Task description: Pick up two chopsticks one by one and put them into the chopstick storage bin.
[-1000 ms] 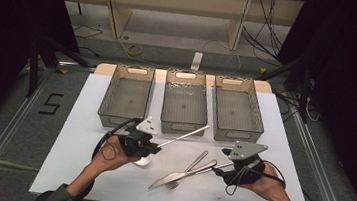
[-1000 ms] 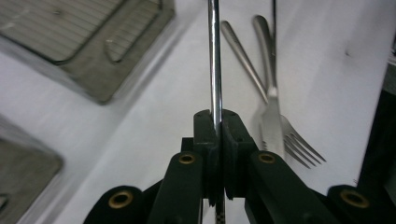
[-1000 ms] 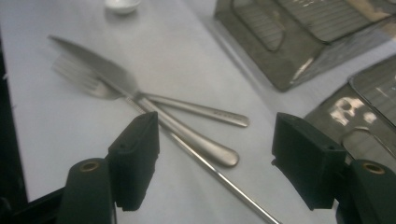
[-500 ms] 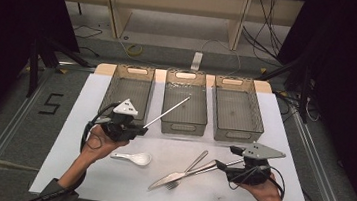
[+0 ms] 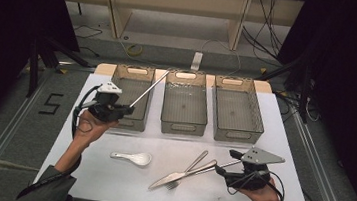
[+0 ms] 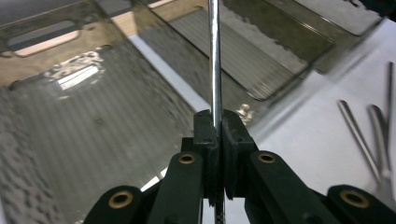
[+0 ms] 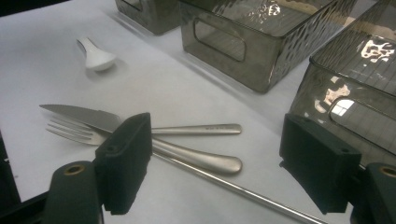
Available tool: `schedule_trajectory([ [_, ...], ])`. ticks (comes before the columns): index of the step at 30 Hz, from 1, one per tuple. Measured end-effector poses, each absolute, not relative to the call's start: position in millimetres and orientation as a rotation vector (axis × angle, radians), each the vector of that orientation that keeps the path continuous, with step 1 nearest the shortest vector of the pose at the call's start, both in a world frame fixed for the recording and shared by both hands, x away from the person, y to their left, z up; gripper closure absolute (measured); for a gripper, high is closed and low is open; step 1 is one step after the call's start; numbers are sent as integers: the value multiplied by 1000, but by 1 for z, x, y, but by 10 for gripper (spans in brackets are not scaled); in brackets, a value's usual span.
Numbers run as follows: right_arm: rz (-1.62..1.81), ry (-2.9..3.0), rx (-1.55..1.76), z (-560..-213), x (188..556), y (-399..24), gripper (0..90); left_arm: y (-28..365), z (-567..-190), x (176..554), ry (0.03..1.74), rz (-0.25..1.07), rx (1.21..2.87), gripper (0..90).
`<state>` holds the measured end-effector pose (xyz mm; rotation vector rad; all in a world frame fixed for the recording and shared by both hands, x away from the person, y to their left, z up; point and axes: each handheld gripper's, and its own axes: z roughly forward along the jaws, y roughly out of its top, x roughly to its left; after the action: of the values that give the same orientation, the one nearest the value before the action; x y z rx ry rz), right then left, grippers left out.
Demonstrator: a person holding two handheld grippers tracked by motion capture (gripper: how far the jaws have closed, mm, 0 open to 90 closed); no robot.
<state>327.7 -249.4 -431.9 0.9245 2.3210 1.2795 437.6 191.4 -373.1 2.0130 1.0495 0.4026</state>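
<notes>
Left tongs (image 5: 126, 109) clamped on chopstick (image 5: 150, 88), long axis slanting up over left bin (image 5: 139, 121). Right tongs (image 7: 212, 163) just opening, gaping, empty, above second chopstick (image 7: 243, 190). White worktop (image 5: 282, 141); dark room.

high view: above, facing forward-down, far | claw views: close, low | shared: bins (image 5: 185, 103), cutlery (image 7: 154, 140)

The left gripper (image 5: 128, 109), clamped on a metal chopstick (image 5: 150, 88), has travelled from the middle of the frame, just above the white spoon (image 5: 133, 157), up and to the left, and the stick now slants over the left bin (image 5: 129, 95). At lower right, the right gripper (image 5: 221, 169) has just been opening its jaws, with nothing pinched between them
</notes>
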Motion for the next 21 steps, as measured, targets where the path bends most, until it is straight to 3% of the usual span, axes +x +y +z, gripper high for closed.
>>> schedule_trajectory([
  [9, 1284, 2324, 922, -432, 324, -248, 252, 203, -369, 467, 1140, 437, 1986, 856],
  [21, 1259, 2323, 929, -432, 322, -249, 254, 214, -391, 495, 1269, 450, 1997, 856],
])
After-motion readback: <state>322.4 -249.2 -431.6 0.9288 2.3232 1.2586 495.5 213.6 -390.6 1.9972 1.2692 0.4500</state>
